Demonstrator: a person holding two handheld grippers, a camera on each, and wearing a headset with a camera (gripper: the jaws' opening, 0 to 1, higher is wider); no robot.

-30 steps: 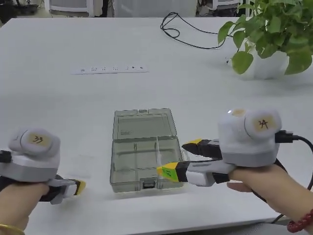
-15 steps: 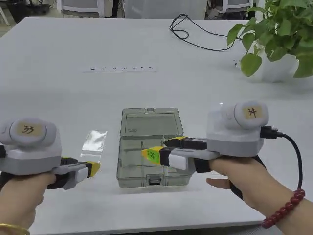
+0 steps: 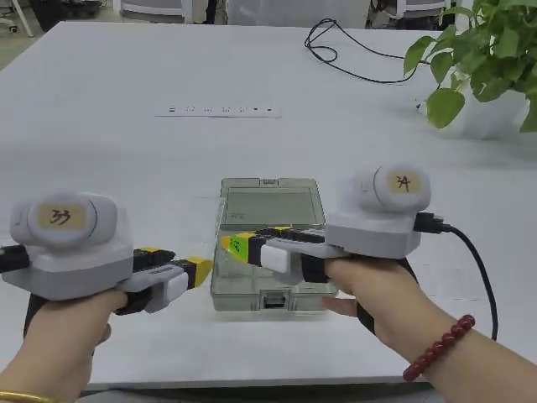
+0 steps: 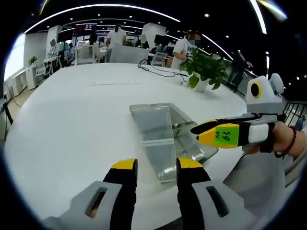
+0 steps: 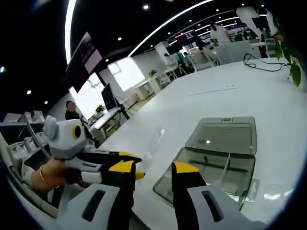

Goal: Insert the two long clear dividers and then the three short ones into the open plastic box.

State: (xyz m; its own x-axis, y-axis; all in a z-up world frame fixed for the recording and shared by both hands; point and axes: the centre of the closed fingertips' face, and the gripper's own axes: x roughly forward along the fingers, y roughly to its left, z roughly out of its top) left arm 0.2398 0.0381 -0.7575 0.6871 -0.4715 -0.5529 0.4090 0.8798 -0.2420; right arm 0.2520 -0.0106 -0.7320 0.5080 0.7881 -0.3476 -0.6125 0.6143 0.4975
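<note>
The clear plastic box [image 3: 270, 290] stands open near the table's front edge, its lid [image 3: 270, 201] laid back flat. One clear divider stands inside the box [image 5: 225, 165]. My right gripper [image 3: 252, 238] hovers open over the box's left front part with nothing between its fingers. My left gripper [image 3: 178, 260] is open and empty just left of the box. The left gripper view has the box [image 4: 160, 136] straight ahead of the left gripper [image 4: 156, 167], and the right gripper [image 4: 216, 134] coming in from the right. A faint clear sheet [image 5: 154, 141] lies on the table left of the box.
A white power strip [image 3: 220, 110] lies farther back on the white table [image 3: 126, 168]. A black cable [image 3: 357, 54] and a potted plant [image 3: 491, 59] are at the back right. The front table edge runs just under my hands. People stand in the room behind.
My right gripper has moved left from the box's right side to over its left front. My left gripper has moved right, up to the box's left edge, and now covers the loose clear sheets.
</note>
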